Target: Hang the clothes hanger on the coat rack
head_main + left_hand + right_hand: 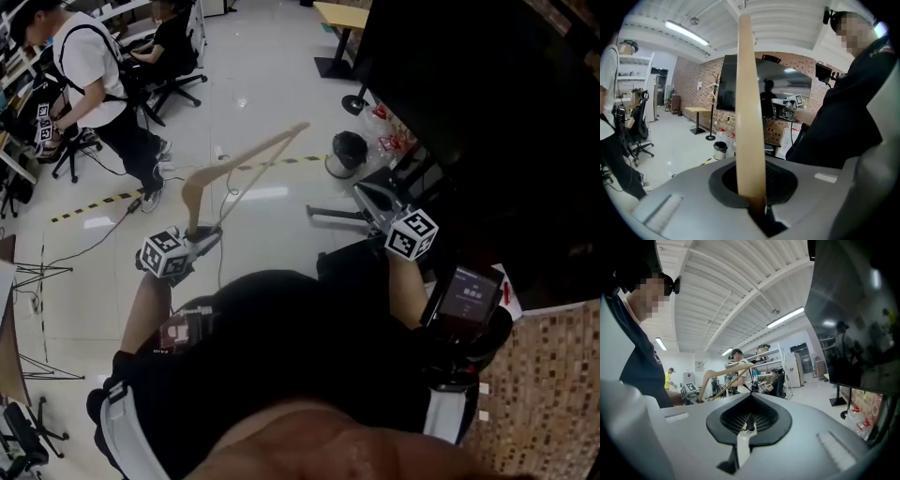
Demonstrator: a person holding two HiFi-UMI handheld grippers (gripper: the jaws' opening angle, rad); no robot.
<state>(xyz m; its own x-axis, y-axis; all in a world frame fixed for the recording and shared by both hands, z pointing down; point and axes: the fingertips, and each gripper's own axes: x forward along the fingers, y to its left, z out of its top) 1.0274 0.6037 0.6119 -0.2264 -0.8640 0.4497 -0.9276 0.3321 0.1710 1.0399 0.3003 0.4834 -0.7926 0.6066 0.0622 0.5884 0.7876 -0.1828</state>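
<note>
We see the pale wooden hanger point(194, 187), smooth and curved with a thin lower bar, slanting far-right above the glossy white floor point(272, 75). One end is pinched tight in the left claw point(206, 236). The grey right claw point(749, 399), its pads ribbed, is closed on nothing.

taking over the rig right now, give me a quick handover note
Left gripper: shut on the pale wooden clothes hanger, which stands up out of its jaws.
Right gripper: shut, nothing in it.
Coat rack: thin branched stand across the room, beside the dark wall screen, well away from the hanger.
Done: hanger is in hand.
Left: carry it to the rack and hang it on a branch.
</note>
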